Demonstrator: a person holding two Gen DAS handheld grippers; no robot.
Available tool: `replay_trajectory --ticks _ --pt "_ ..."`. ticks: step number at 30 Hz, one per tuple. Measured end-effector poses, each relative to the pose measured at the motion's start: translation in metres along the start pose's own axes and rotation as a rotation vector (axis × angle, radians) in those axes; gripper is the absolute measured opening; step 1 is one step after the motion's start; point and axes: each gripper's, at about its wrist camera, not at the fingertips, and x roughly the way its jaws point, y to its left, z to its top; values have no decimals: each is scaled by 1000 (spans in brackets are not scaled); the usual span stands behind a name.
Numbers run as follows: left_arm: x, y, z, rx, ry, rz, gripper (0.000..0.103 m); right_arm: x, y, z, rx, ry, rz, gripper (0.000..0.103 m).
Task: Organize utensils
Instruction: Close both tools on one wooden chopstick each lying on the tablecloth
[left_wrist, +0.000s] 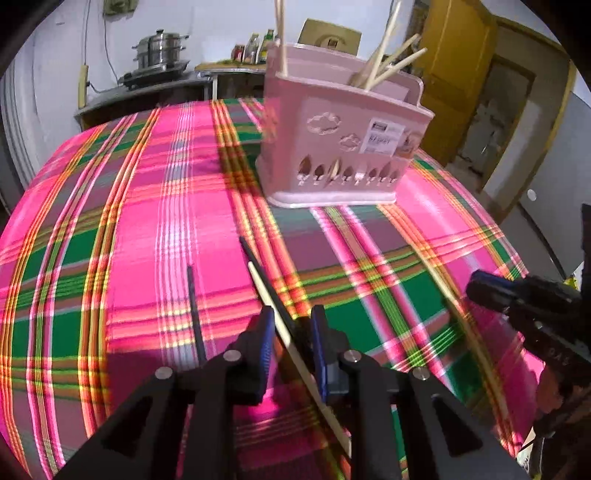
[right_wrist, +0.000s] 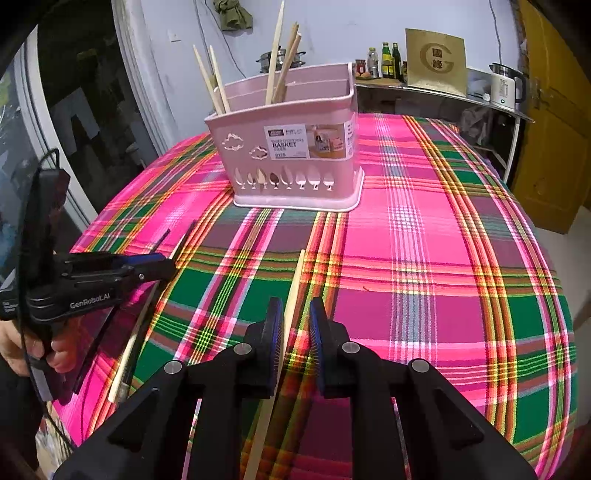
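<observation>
Between left gripper (left_wrist: 291, 343) fingers, 2 chopsticks (left_wrist: 295, 354); lower ends cut off.

Right gripper (right_wrist: 296, 325) holds a pale wooden chopstick (right_wrist: 291, 295) between its blue pads, tip aimed at twelve o'clock toward the pink plastic basket (right_wrist: 295, 162) bristling with chopsticks on the pink-and-green plaid tablecloth (right_wrist: 424, 277). At nine o'clock, the left gripper (right_wrist: 162, 264) grips pale and dark sticks.

Pink plastic utensil basket (right_wrist: 295, 147) w/ upright chopsticks blocks far centre; plaid cloth-covered table (right_wrist: 443, 277) open right & front.
</observation>
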Motion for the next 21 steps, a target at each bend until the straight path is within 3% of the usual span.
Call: replay_trajectory --ticks 10,14,21 --pt "16 9 22 -51 9 27 23 13 0 0 5 26 4 15" --pt "30 6 34 -20 24 32 28 14 -2 0 11 33 9 15" --pt "37 -9 41 27 38 -59 29 14 -2 0 6 43 -1 15"
